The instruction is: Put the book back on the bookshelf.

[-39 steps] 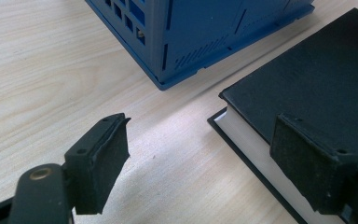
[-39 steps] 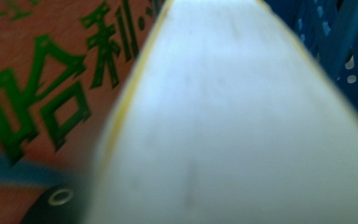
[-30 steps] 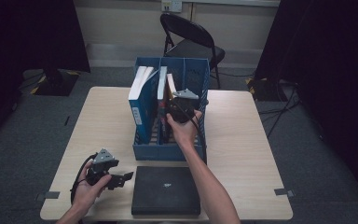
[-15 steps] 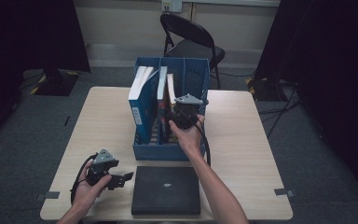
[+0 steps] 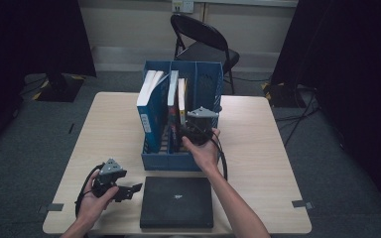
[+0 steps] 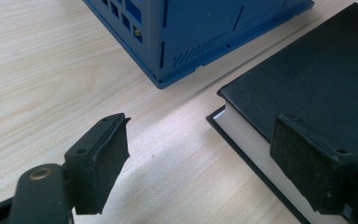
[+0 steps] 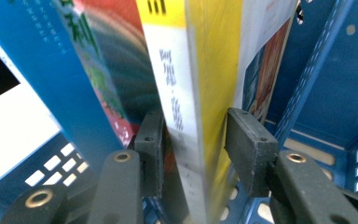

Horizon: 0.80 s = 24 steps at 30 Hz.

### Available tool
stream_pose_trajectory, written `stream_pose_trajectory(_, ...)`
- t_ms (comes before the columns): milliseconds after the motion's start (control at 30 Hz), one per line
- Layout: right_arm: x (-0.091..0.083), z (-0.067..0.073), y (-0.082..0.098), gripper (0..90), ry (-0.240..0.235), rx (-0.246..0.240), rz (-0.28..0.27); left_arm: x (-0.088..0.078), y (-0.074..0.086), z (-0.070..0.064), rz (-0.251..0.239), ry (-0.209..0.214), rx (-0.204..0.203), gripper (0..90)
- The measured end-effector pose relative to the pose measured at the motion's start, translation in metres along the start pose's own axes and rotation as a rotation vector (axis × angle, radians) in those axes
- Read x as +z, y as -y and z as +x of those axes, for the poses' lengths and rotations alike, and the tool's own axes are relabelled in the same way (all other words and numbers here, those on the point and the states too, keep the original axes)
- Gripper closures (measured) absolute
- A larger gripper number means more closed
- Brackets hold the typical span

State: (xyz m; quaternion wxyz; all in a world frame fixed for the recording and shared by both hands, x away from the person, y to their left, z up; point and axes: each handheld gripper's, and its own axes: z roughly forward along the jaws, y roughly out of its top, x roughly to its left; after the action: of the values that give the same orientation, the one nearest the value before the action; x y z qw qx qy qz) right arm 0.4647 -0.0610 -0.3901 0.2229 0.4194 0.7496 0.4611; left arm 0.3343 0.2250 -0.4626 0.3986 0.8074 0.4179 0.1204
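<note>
Right now the right gripper (image 7: pixel 193 154) straddles the yellow-spined book (image 7: pixel 200 88), which stands upright in the middle compartment of the blue file rack (image 5: pixel 203 84) — spine toward the gripper, long axis vertical. Its jaws have just been opening a bit, w/ the book between them; the left-hand pad looks to touch the cover, the other stands just off it, so I read it as released, not clamped. Book is thin, yellow spine w/ dark print, colourful cover, a blue book (image 7: pixel 60 74) leaning beside it. Right hand is the near one by far. Left gripper (image 5: pixel 121 187) rests at the table's (image 5: pixel 104 119) front edge, jaws apart — nothing in them — just beside the flat black book (image 5: pixel 177 201).
</note>
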Motion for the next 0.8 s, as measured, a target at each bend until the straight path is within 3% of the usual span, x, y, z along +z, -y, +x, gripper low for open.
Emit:
stream_pose_trajectory(400,-0.002,-0.0007,0.0073,64.0,-0.027,-0.009,0.045,-0.0004,0.0002,0.0005,0.003,-0.001,0.002,19.1)
stream_pose_trajectory(533,-0.0007,-0.0011,0.0075,65.7,-0.002,-0.021,0.046,-0.0006,0.0,0.001,0.004,-0.004,0.001,18.8)
stream_pose_trajectory(600,0.0015,-0.003,0.0062,65.2,-0.011,-0.003,0.058,-0.0011,0.0001,0.0011,0.0,-0.006,-0.003,18.8)
stream_pose_trajectory(800,0.0059,-0.0008,0.003,66.9,-0.006,-0.01,0.063,-0.0005,0.0,0.0008,0.004,-0.005,0.001,18.8)
